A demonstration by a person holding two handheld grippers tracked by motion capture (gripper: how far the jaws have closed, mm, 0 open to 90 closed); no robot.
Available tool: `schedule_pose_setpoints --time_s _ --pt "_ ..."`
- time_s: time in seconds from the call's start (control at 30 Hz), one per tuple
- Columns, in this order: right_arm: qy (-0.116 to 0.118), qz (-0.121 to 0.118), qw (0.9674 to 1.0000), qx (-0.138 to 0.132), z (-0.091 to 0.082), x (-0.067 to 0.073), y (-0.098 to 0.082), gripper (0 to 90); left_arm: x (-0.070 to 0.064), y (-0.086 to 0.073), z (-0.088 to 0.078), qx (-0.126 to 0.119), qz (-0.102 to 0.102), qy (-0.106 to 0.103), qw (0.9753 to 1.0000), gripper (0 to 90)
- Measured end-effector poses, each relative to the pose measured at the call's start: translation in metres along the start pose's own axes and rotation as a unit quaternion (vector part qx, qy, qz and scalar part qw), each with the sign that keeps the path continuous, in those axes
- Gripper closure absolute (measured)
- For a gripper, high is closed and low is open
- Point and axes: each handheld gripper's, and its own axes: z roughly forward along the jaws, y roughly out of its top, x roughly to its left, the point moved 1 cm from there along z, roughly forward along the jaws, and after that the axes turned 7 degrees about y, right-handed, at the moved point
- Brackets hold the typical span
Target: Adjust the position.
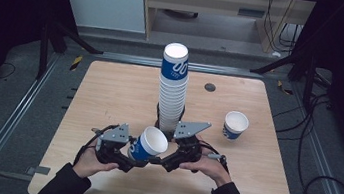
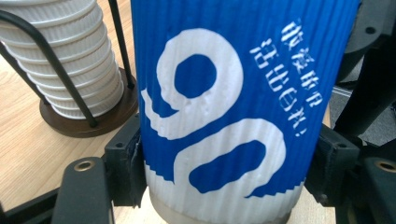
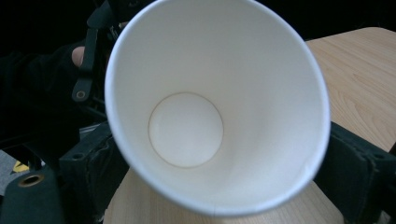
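Observation:
A blue-and-white paper cup [image 1: 149, 145] hangs tilted over the table's front middle, its white mouth turned up and to the right. My left gripper [image 1: 137, 162] comes at it from the left. In the left gripper view the cup's ribbed blue wall [image 2: 224, 112] sits between the two pads, which press on both sides, so my left gripper [image 2: 229, 170] is shut on it. In the right gripper view I look straight into the cup's mouth [image 3: 187, 130]. My right gripper [image 3: 224, 172] flanks the rim with a pad against each side. In the high view my right gripper [image 1: 160, 162] meets the cup from the right.
A tall stack of the same cups [image 1: 172, 92] stands in a wire holder [image 2: 93, 123] just behind the grippers. One loose cup [image 1: 235, 125] stands upright to the right. The wooden table [image 1: 110, 94] has bare room at left and front. A dark grommet [image 1: 210, 87] lies far back.

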Motion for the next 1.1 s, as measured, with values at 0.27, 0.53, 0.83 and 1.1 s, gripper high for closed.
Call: schedule_pose_setpoints --time_s 0.27,0.53,0.83,1.1 --pt "0.012 0.009 0.9999 -0.007 0.007 0.001 0.0 14.3 -0.006 0.002 0.004 -0.011 0.001 0.003 0.9999 27.6" --pt "0.019 0.006 0.9998 -0.008 0.009 0.001 -0.001 18.5 -0.006 0.001 0.007 -0.005 -0.003 -0.002 1.0 27.5" --pt "0.014 -0.004 0.9998 -0.012 0.005 0.003 0.001 19.9 -0.004 0.0 0.007 -0.002 -0.007 -0.001 1.0 25.6" --pt "-0.024 -0.014 0.9991 -0.033 -0.017 0.0 0.007 19.9 0.003 -0.005 0.007 0.01 -0.02 0.012 0.9997 23.0"
